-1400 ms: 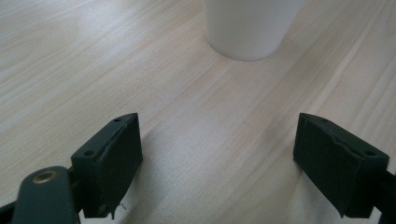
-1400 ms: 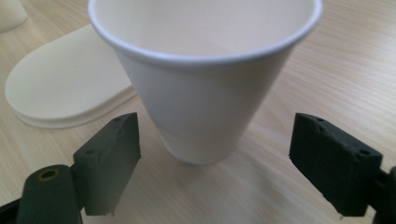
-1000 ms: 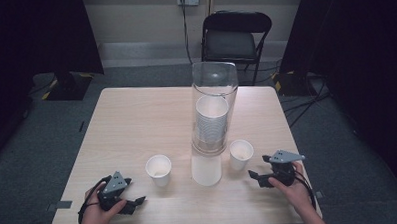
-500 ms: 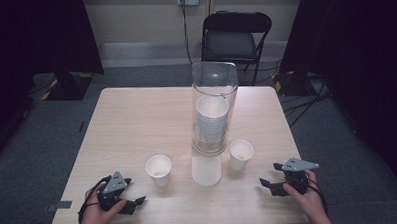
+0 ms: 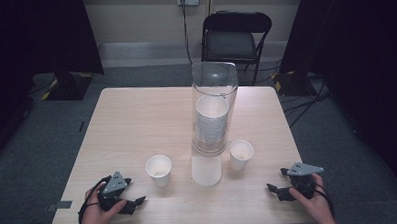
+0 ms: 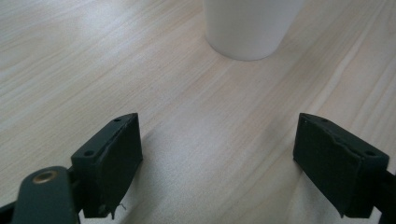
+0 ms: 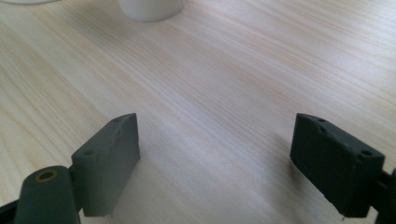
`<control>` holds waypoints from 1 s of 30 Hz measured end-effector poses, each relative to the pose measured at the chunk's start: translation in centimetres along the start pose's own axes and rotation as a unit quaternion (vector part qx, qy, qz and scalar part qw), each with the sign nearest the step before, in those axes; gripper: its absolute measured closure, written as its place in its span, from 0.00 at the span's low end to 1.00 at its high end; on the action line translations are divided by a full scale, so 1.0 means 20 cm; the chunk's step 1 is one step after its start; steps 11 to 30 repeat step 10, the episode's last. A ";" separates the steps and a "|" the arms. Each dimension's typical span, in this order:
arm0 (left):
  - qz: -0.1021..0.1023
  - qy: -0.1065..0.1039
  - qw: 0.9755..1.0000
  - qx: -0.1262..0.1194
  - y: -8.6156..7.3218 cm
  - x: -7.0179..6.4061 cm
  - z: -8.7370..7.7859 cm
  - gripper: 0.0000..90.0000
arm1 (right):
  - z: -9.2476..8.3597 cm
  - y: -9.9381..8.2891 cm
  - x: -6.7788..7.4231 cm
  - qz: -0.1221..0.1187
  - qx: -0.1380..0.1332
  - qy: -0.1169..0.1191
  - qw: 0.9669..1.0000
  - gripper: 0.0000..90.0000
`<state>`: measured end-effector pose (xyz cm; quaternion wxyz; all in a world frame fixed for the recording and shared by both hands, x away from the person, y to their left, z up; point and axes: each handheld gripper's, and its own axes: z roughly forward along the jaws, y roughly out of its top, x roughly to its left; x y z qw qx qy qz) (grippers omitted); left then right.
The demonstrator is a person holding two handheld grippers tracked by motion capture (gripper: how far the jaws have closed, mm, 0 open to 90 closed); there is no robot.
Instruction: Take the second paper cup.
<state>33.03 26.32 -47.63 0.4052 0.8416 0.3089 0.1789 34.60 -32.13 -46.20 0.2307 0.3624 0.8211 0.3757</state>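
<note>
From above I see the clear tube holding stacked cups; my left gripper and right gripper, both wide, show bare surface. Two upright paper cups, one inverted cup between them.

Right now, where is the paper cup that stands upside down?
In the high view, the upside-down cup stands near the middle of the table, just in front of the clear tube that holds the cup stack, between two upright cups.
</note>
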 end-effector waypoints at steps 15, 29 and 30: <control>-0.001 -0.001 1.000 -0.001 0.00 0.00 0.00 0.17 | 0.00 0.00 -0.01 0.006 0.007 0.008 1.000 0.15; -0.001 -0.001 1.000 -0.001 0.00 0.00 0.00 0.17 | 0.00 0.00 -0.01 0.006 0.007 0.008 1.000 0.15; -0.001 -0.001 1.000 -0.001 0.00 0.00 0.00 0.17 | 0.00 0.00 -0.01 0.006 0.007 0.008 1.000 0.15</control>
